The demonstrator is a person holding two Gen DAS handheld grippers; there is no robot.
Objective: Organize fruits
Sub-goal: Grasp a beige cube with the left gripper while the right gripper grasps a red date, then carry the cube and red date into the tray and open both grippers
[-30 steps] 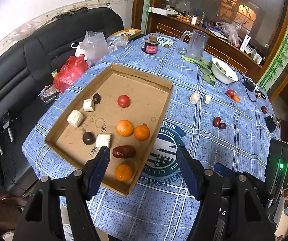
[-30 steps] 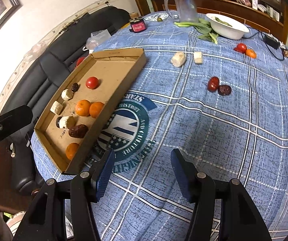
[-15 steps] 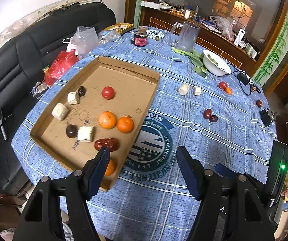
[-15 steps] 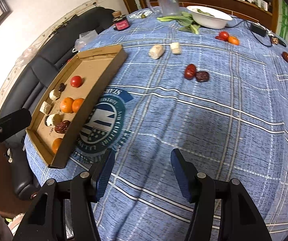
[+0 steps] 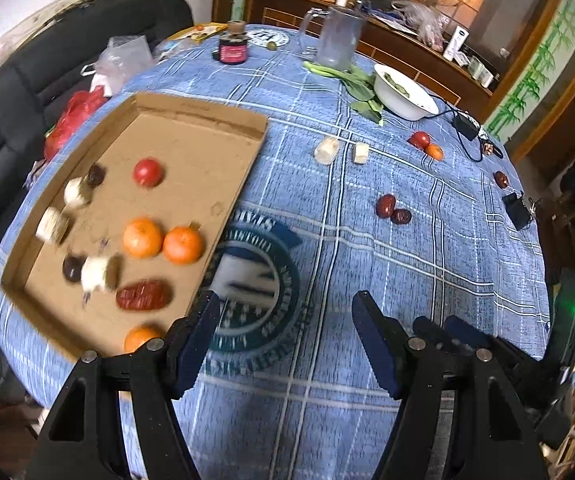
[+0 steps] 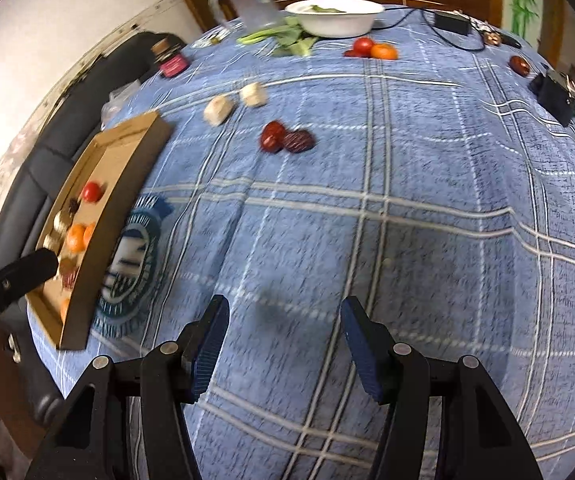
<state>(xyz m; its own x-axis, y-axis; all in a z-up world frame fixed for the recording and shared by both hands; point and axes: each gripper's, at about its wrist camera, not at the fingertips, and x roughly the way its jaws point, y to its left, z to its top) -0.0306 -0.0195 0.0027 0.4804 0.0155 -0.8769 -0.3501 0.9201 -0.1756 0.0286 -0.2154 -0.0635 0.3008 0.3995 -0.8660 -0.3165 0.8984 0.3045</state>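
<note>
A shallow cardboard tray (image 5: 207,116) lies on the left of the blue checked tablecloth and holds several fruits: oranges (image 5: 142,237), a red tomato (image 5: 148,172), a red date (image 5: 143,294), dark round fruits and pale chunks. It also shows in the right wrist view (image 6: 127,168). Loose on the cloth are two red dates (image 5: 393,209) (image 6: 286,139), two pale chunks (image 5: 326,151) (image 6: 234,103), a tomato and a small orange (image 5: 425,145) (image 6: 372,48), and a lone date (image 5: 501,179). My left gripper (image 5: 285,326) is open and empty beside the tray's near corner. My right gripper (image 6: 283,340) is open and empty above bare cloth.
A white bowl (image 5: 403,92) with greens, a glass mug (image 5: 337,40), a dark jar (image 5: 233,46) and a black charger (image 5: 465,126) stand at the table's far side. A black sofa (image 5: 3,92) with plastic bags lies left of the table.
Both grippers have moved right and forward over the table. The tray has slid toward the left in both views, and the loose dates now sit closer to the right gripper.
</note>
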